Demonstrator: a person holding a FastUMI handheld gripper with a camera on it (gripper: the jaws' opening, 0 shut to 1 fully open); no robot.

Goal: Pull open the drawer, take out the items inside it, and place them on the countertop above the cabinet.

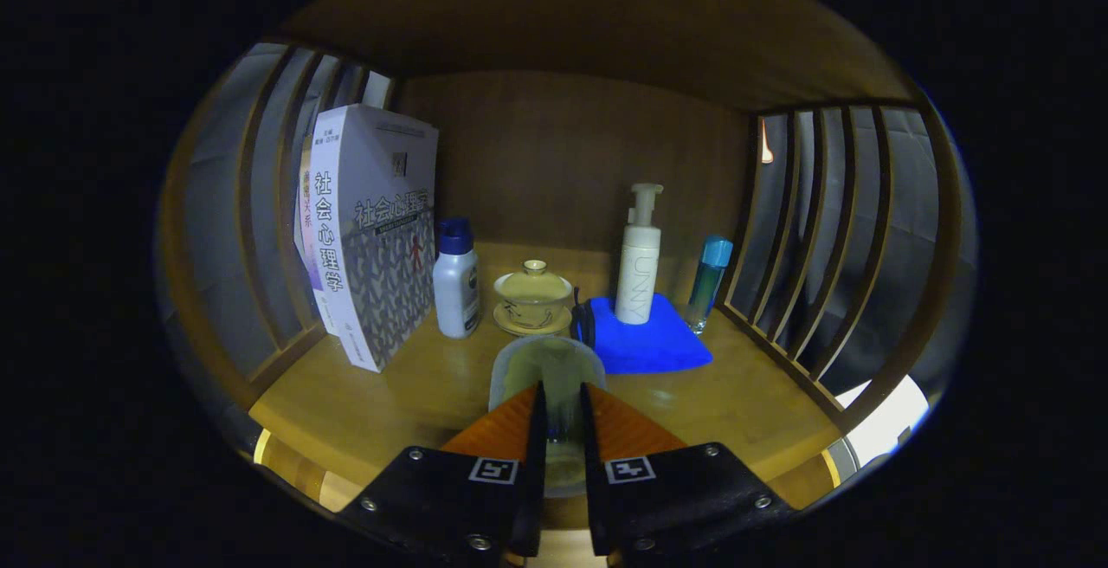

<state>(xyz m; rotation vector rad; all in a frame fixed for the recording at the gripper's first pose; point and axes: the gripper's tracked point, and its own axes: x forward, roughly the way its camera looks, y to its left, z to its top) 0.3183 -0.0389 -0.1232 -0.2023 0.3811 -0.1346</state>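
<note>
Tongs (563, 416) nearly closed, pinching the clear cup's (547, 373) wall; lower it straight onto bare desk (381, 395), short of the lidded teacup (533, 295).

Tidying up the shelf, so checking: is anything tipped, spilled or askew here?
Nothing stands out. The books, white bottle, lidded cup and pump bottle stand upright; the gripper holds a clear container.
</note>
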